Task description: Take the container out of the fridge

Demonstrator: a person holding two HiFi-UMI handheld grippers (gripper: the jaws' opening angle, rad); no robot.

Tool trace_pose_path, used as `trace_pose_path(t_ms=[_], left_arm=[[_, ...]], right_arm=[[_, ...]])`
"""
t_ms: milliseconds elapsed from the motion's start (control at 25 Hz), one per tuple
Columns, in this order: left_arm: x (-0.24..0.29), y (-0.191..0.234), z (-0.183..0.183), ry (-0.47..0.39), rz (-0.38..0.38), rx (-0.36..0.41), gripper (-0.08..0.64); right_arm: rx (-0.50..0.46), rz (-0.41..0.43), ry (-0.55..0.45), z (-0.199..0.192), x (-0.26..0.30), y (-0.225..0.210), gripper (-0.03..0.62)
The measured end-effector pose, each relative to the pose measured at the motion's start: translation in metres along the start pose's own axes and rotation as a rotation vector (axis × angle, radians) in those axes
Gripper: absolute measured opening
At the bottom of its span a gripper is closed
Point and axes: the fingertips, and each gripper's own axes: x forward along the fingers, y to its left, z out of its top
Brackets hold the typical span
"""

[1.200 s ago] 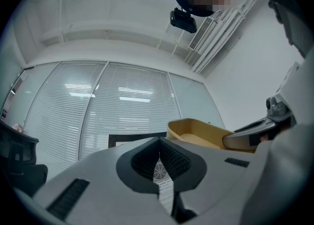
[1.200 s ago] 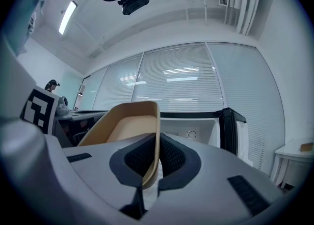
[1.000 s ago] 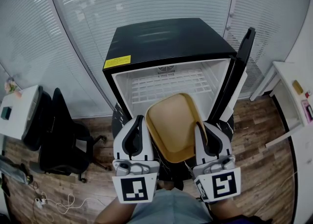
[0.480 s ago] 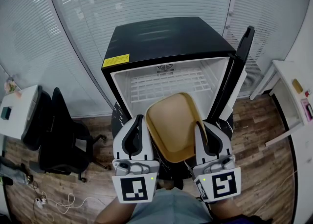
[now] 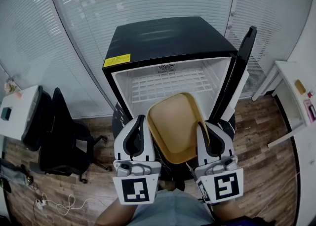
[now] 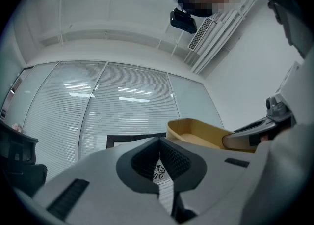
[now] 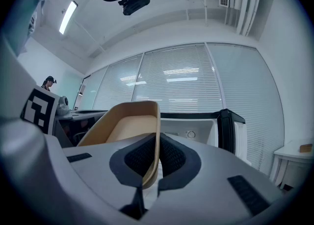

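Outside the open fridge [image 5: 168, 42], nothing has moved: right gripper [image 5: 203, 130] clamps the tan container [image 5: 173, 121] by its rim, left gripper [image 5: 140, 124] closed and empty, removal seemingly done.

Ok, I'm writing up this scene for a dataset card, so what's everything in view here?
fridge: one, black with a white inside, centre, by the glass wall
fridge door: one, black, swung open on the right
wire shelf: one, white, inside the fridge
label: one, yellow, fridge's top front edge
container: one, tan, in front of the fridge
office chair: one, black, left of the fridge
side table: one, white, far left
desk: one, white, far right
left tongs: white, shut, empty, beside the container
right tongs: white, shut on the container's rim
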Motion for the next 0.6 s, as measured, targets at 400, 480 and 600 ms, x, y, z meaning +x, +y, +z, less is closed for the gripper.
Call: trace_pose_path(t_ms=[400, 480, 600], left_arm=[[0.0006, 0.0013, -0.0001, 0.002, -0.001, -0.001, 0.014], [0.0008, 0.0017, -0.0003, 0.000, 0.000, -0.002, 0.014], [0.0011, 0.0018, -0.0004, -0.003, 0.000, -0.002, 0.014]], right_arm=[[-0.004, 0.000, 0.000, 0.0009, 0.0014, 0.0010, 0.017], [-0.004, 0.000, -0.001, 0.0005, 0.0018, 0.0012, 0.017], [-0.006, -0.001, -0.001, -0.0002, 0.0021, 0.0012, 0.017]])
